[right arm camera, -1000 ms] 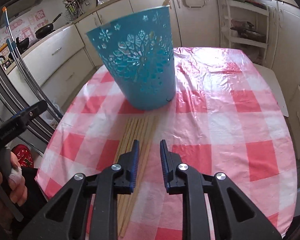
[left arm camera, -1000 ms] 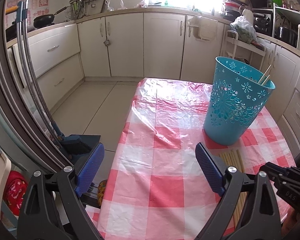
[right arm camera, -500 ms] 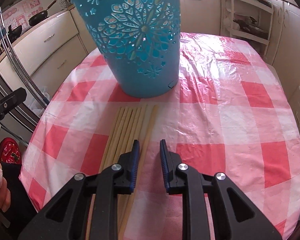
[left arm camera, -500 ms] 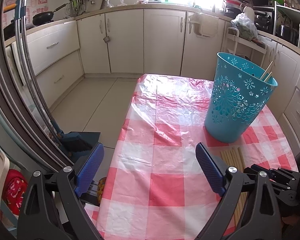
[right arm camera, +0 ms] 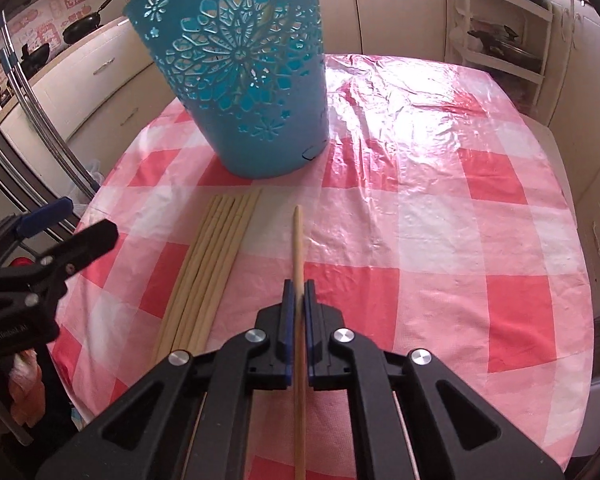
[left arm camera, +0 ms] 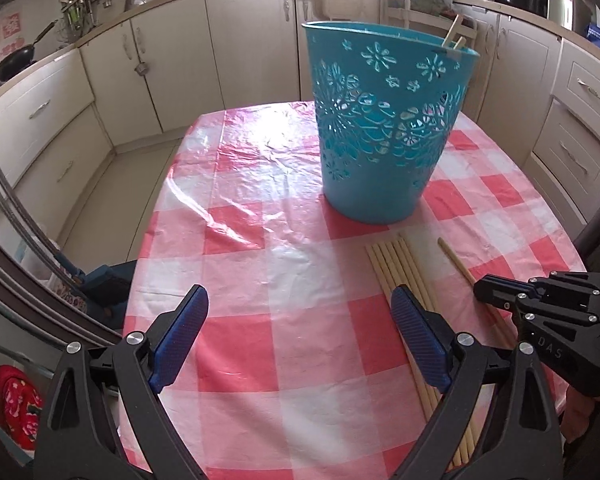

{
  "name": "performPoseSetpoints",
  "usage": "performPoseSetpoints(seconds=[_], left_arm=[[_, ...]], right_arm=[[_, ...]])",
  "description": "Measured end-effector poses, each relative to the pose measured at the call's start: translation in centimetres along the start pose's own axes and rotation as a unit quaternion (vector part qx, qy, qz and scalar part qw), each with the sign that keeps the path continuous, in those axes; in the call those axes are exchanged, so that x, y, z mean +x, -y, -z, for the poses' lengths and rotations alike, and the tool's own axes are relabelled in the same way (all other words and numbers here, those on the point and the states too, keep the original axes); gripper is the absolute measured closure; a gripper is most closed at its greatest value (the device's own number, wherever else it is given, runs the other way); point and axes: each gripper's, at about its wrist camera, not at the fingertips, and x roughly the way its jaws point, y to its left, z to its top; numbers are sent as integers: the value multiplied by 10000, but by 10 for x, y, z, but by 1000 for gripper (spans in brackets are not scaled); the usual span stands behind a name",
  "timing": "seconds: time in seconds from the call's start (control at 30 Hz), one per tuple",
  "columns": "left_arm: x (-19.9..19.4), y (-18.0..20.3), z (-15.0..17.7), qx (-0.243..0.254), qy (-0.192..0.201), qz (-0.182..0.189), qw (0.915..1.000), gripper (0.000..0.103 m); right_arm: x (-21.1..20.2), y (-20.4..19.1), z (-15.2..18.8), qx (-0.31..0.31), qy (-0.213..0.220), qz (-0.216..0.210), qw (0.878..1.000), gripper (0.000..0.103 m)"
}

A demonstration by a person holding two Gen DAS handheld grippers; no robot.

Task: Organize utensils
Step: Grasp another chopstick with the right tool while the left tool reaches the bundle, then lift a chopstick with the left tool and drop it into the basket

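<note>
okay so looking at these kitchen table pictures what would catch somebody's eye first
The tall turquoise cut-out basket at the middle of the red-checked tablecloth dominates. In front of it lies a row of wooden chopsticks, and the right gripper is clamped on one chopstick beside them.

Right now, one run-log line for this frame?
step: pick chopstick | right tongs: shut on single wooden chopstick | left tongs: open, empty | loose wooden chopsticks: on table | teal plastic basket: upright
</note>
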Motion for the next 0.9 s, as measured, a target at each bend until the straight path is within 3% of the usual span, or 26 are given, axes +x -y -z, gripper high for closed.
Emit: performPoseSetpoints(seconds=[0.33,0.67,0.83,0.9], left_arm=[[35,22,2,5,-499,-64,9987,14],[49,21,4,-56,-787,-328,9963,14],[51,17,3,-131,-826,-277,9961,14],[53,17,1,-160,-820,-145,9964,23]], right_arm=[[0,5,-3,128,11,-205,9997,98],[-1,7,-5,192,-51,-312,9993,97],[0,5,-6,153,-18,-261,9995,97],[1,5,-7,146,-2,-223,9996,97]])
